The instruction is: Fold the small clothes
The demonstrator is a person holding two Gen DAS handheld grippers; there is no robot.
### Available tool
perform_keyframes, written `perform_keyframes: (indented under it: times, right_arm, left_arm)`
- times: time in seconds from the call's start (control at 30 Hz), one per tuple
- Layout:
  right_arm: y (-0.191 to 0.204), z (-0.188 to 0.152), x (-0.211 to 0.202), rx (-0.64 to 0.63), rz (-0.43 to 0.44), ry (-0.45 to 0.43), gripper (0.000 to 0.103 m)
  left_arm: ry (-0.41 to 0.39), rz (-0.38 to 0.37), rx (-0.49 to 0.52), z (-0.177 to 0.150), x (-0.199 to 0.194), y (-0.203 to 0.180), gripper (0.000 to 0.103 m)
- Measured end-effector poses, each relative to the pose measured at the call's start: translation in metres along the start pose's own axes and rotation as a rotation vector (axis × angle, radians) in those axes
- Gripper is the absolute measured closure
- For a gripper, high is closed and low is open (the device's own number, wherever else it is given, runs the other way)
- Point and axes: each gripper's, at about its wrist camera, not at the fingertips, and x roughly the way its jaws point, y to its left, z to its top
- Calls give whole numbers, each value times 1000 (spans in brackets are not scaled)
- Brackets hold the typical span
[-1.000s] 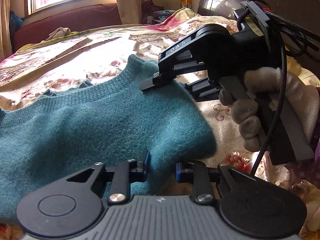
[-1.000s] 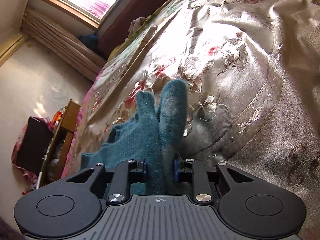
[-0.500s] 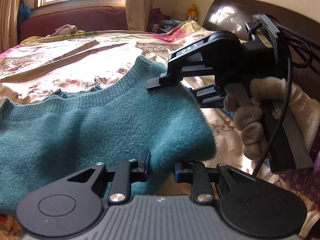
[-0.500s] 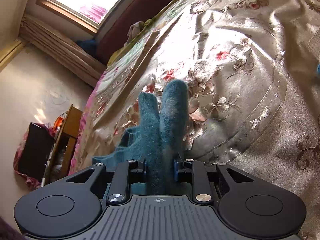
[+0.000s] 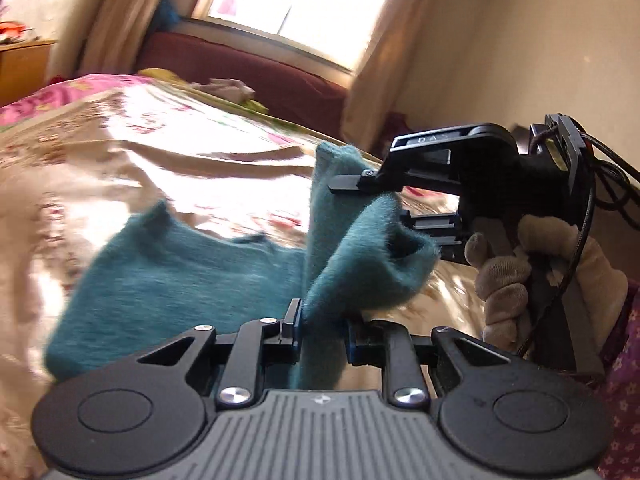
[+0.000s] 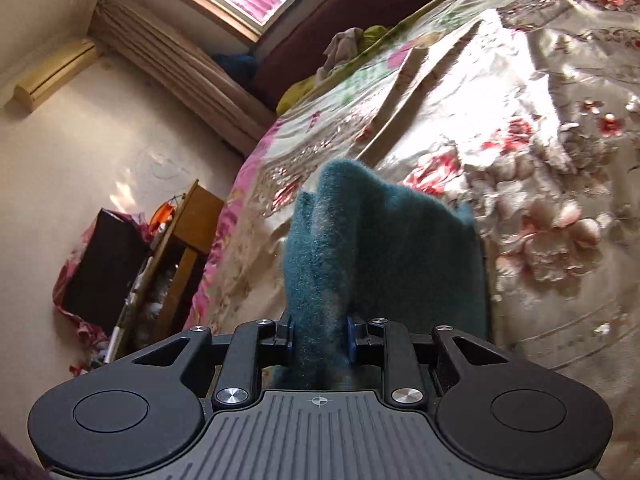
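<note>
Teal sweater (image 5: 192, 280) edge pinched in both grippers' fingers (image 5: 291, 324); bare floral bedspread (image 6: 540, 160) beyond, seemingly blurred.

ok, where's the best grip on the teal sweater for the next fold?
Judging by its pose, on the far edge of the sweater lying flat on the bedspread, coming in low from that side. The near end is already bunched in the left gripper and right gripper.
</note>
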Motion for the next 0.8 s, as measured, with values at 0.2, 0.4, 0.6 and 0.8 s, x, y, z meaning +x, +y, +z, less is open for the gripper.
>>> perform_keyframes:
  times: [0.2, 0.4, 0.6, 0.8]
  right_arm:
    - [49, -28, 83, -51, -41, 101, 80]
    - [78, -67, 148, -106, -120, 178, 78]
    - [89, -78, 171, -77, -76, 199, 60]
    - [106, -69, 137, -208, -39, 151, 60]
  left_arm:
    - [-28, 95, -128, -6, -12, 71, 77]
    - [-9, 143, -279, -18, -11, 130, 78]
    - [35, 163, -383, -32, -13, 162, 76]
    - [8, 203, -348, -34, -31, 162, 73]
